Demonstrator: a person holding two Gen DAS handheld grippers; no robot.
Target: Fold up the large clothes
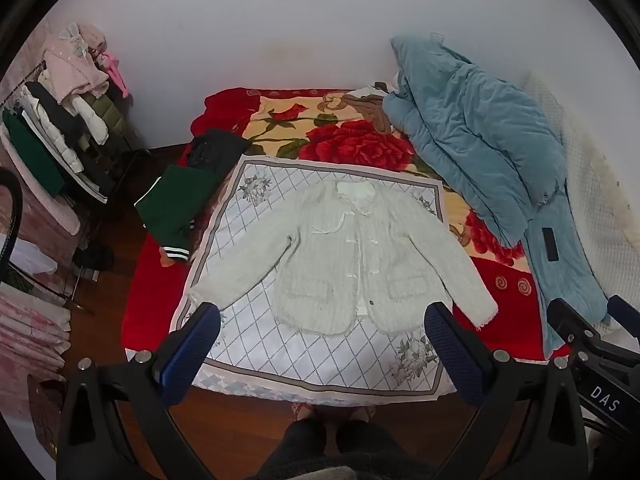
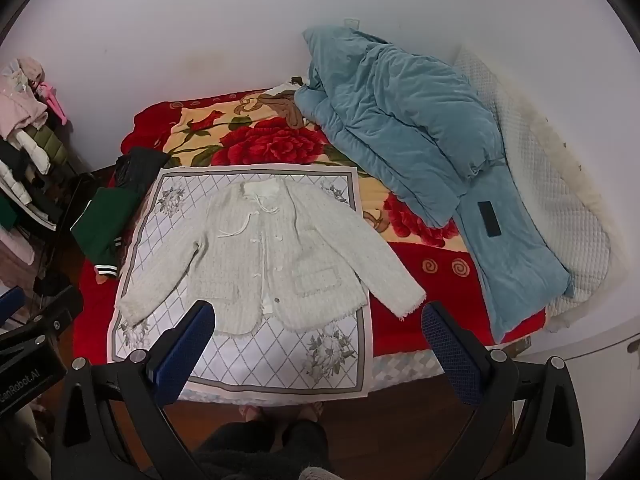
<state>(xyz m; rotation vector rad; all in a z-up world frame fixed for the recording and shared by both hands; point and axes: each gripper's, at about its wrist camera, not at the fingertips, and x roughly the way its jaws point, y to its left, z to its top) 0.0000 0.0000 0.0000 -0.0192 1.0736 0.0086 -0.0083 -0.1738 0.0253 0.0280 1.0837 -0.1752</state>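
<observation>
1. White tweed jacket [image 1: 340, 264] [image 2: 272, 256]: laid flat and face up, front closed, collar toward the wall, both sleeves spread outward and down. It occupies the centre of both views.
2. Quilted mat [image 1: 320, 368] [image 2: 264, 360]: white with a diamond grid, floral corners and a grey border. It lies under the jacket; the jacket's right-of-frame sleeve runs off its edge onto the blanket.
3. Red floral blanket [image 1: 352, 140] [image 2: 276, 140]: covers the bed beneath the mat.
4. Left hand-held gripper [image 1: 320, 344]: blue-padded fingers spread wide apart, holding nothing. It hangs over the near edge of the bed at the bottom of the frame; the jacket's hem shows between and just beyond the fingertips, not touched.
5. Right hand-held gripper [image 2: 318, 340]: fingers likewise wide apart and empty, low in the frame. The jacket's hem and left-of-frame cuff lie just beyond the left fingertip; the other cuff lies near the right fingertip. Its body also shows at lower right of the left wrist view.
6. Blue quilted duvet [image 1: 480, 152] [image 2: 408, 128]: heaped at upper right of the bed, well apart from the jacket.
7. Black phone-like slab [image 1: 550, 244] [image 2: 490, 219]: resting on the duvet's lower flap.
8. Green garment with striped cuff [image 1: 172, 212] [image 2: 104, 220]: bunched at the bed's left edge, beside the mat.
9. Clothes rack [image 1: 64, 120]: loaded, at far left.
</observation>
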